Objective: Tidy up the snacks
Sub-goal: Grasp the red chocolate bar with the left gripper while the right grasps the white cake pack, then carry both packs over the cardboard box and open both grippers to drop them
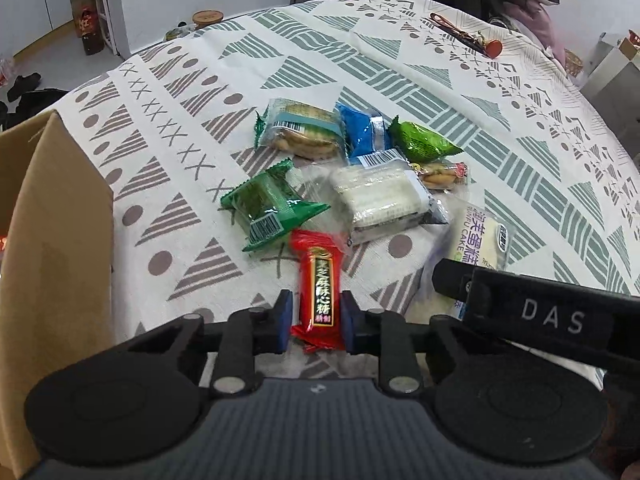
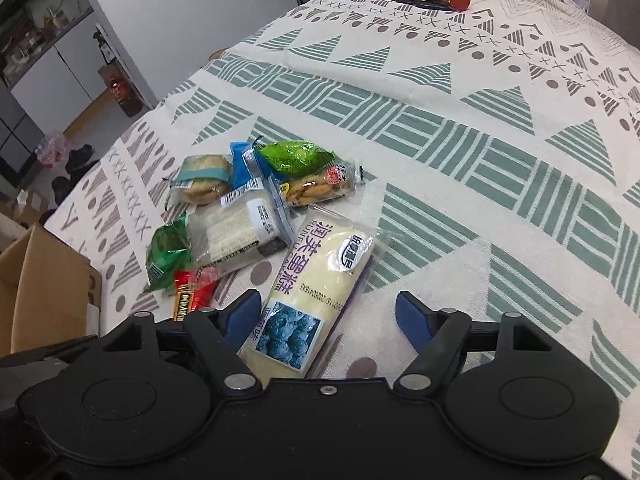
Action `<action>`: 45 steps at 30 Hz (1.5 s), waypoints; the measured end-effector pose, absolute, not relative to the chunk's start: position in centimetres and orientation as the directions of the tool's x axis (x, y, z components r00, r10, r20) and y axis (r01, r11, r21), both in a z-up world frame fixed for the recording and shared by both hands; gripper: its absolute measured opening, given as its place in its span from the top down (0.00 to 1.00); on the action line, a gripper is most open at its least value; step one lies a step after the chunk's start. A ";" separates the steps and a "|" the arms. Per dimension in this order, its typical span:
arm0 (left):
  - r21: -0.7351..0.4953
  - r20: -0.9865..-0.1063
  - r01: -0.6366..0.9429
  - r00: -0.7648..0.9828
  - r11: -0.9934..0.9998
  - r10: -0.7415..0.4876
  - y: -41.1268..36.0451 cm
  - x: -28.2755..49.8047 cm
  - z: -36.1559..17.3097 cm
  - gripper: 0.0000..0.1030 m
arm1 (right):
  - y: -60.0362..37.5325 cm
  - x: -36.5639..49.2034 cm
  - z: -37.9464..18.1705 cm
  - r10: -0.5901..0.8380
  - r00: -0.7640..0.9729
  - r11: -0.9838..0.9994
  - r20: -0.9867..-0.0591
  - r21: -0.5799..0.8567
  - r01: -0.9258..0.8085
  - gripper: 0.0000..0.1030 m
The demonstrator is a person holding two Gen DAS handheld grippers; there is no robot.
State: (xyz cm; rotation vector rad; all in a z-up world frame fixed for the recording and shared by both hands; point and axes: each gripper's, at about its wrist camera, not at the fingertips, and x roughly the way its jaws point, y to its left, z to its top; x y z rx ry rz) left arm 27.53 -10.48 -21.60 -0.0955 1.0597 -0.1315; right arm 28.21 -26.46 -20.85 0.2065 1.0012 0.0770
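While the snack pile sits mid-cloth, two items lie nearest the tools.

Red candy bar [image 1: 319, 289]: glossy foil wrapper, slim oblong, crimped ends. Long axis runs straight ahead along the left gripper [image 1: 316, 318], whose blue pads are drawn in against the bar's two long sides at its near end; judged a narrow hold on the bar. Box [image 1: 52, 240], plain brown cardboard, stands just left of it, the likely destination, so the left hand is the nearer one.

Cake [image 2: 316, 280]: soft pale loaf in clear film, blueberry print at the near end. Lies between the right gripper's [image 2: 328, 312] fingers, long axis ahead and tilted slightly right; jaws spread wide, the left pad close to the film, the right pad clear of it.

Remaining stock, touching or overlapping beyond: dark green pack [image 1: 272, 204], white wafer pack [image 1: 380, 200], biscuit pack [image 1: 300, 132], blue pack [image 1: 364, 130], light green pack [image 1: 424, 142].

Cloth [image 1: 400, 60]: woven, cream with green and grey geometric print.
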 end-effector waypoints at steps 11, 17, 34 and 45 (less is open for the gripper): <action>-0.167 -0.859 0.032 0.486 0.986 -0.161 -9.8 25.5 -20.5 0.81 | -25.9 26.0 -19.9 0.156 0.522 0.984 -0.839 0.177 -0.010 0.67; -0.182 -0.842 0.011 0.515 0.983 -0.161 -8.8 24.2 -18.8 0.81 | -26.4 25.0 -19.1 0.160 0.539 0.981 -0.827 0.192 0.003 0.72; -0.224 -0.766 -0.047 0.626 0.973 -0.147 -6.2 19.4 -13.1 0.81 | -24.8 22.1 -15.2 0.201 0.616 0.974 -0.762 0.220 -0.046 0.74; -0.240 -0.721 -0.141 0.688 0.960 -0.079 -2.8 17.3 -10.8 0.81 | -20.7 20.9 -12.8 0.260 0.637 0.962 -0.726 0.249 -0.110 0.74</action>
